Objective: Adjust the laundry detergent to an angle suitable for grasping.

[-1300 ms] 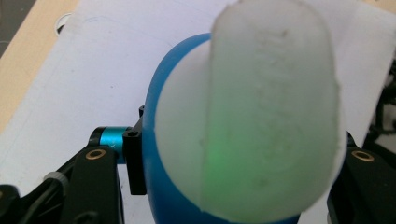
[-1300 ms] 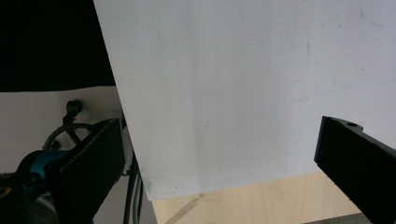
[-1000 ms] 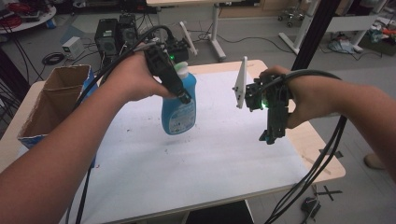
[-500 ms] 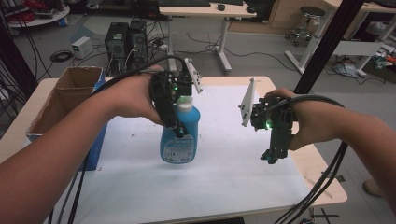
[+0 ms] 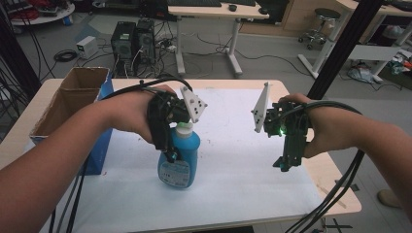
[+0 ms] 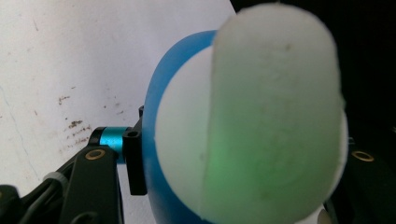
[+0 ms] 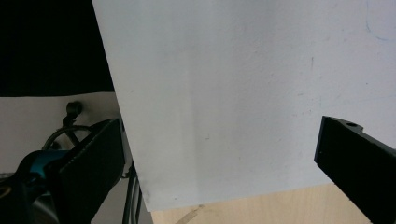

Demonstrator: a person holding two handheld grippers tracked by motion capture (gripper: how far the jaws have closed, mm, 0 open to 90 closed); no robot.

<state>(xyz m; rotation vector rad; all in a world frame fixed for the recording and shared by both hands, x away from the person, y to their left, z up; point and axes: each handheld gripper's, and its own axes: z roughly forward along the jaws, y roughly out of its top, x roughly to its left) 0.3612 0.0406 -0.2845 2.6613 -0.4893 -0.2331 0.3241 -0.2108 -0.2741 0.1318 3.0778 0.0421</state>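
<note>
Item: blue bottle (image 5: 179, 158) with white cap, upright on the white sheet (image 5: 233, 160) at the worktop's (image 5: 335, 177) centre-left, right of the cardboard box (image 5: 73, 99). My left gripper (image 5: 171, 154) is clenched around it from above. My right gripper (image 5: 284, 166) hangs released above the sheet's right side, well apart.

The bottle (image 5: 179, 155) looks like smooth blue plastic with a slight gloss, a paper-like label low on its front and a matt white plastic cap (image 6: 261, 121). The sheet (image 5: 233, 160) covering the table (image 5: 335, 179) is matt white, speckled with small brown marks; the bare table edge at four o'clock shows pale wood grain. At nine o'clock the box (image 5: 73, 97) is raw brown cardboard, dull and fibrous. Both grippers' jaws look like matt black plastic; the left gripper (image 5: 170, 154) has brass-coloured screws and a shiny teal metal sleeve.
</note>
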